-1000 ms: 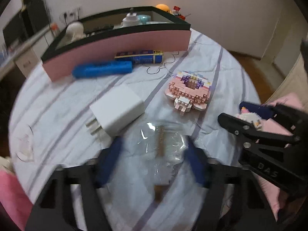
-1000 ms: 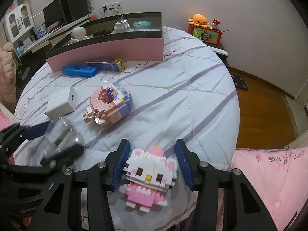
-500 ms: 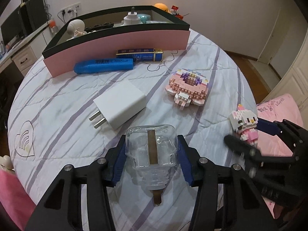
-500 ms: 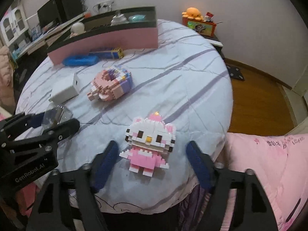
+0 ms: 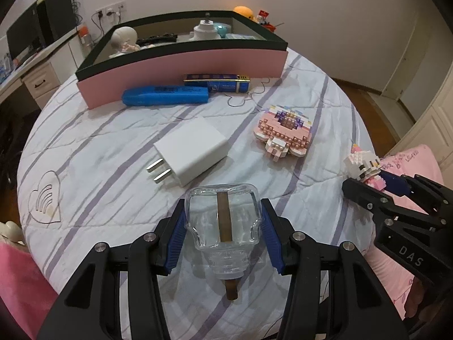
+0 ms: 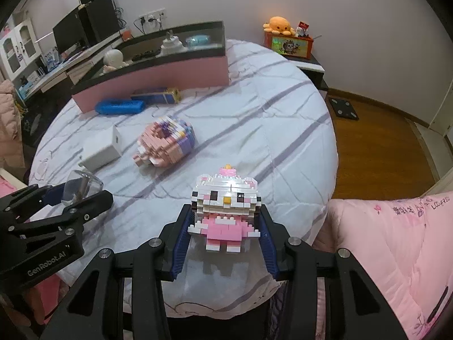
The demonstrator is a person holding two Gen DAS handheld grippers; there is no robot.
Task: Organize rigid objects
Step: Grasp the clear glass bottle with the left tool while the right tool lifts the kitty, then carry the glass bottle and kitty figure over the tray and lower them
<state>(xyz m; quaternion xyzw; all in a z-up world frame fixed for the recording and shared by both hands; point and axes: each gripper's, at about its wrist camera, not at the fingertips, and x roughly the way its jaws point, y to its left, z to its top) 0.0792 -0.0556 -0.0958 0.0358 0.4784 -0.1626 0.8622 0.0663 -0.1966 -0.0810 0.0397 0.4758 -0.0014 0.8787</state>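
My left gripper (image 5: 222, 228) is shut on a clear glass bottle (image 5: 222, 221) with a brown stick inside, held above the table's near edge. My right gripper (image 6: 225, 231) is shut on a pink and white brick cat figure (image 6: 225, 206), lifted off the cloth; the figure also shows in the left wrist view (image 5: 362, 164). On the striped cloth lie a white plug charger (image 5: 189, 147), a pink brick donut (image 5: 284, 131), a blue case (image 5: 165, 96) and a dark blue box (image 5: 216, 82). The pink open box (image 5: 184, 65) stands at the back.
The pink box holds a white figurine (image 5: 124, 39), a white adapter (image 5: 205, 29) and other small items. A pink quilt (image 6: 396, 243) lies to the right of the round table. A desk with a monitor (image 6: 70, 34) stands at the far left.
My left gripper has closed on the glass bottle and lifted it. My right gripper opened around the cat figure, then closed on it and raised it off the cloth.
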